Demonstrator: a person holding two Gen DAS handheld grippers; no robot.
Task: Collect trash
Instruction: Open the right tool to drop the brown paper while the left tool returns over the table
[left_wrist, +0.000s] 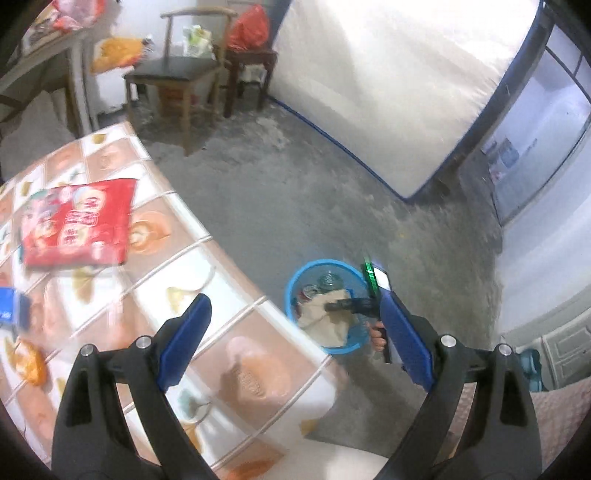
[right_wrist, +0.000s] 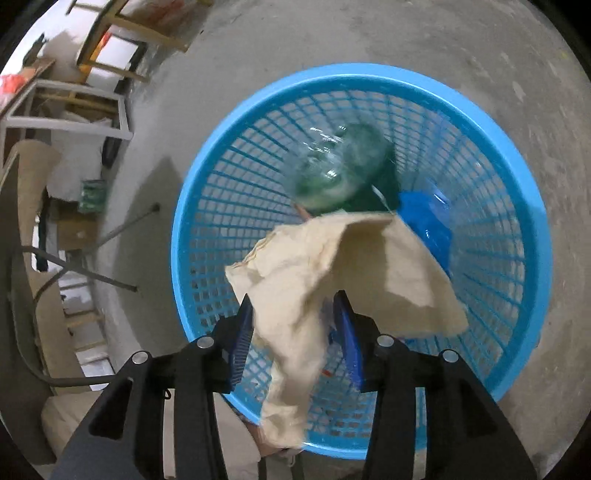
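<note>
Our right gripper (right_wrist: 291, 332) hung part-open over the blue basket (right_wrist: 532, 221), the cream cloth (right_wrist: 332, 266) loose between its jaws, long axis trailing from the fingers down toward the green bottle (right_wrist: 343, 170), while our left gripper (left_wrist: 295, 328), spread empty, hovered at the counter (left_wrist: 207, 266) edge.

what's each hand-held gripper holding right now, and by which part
Left hand-held gripper: open, nothing held. Right hand-held gripper: jaws apart around the beige paper over the blue basket; no pad visibly pressing it.
</note>
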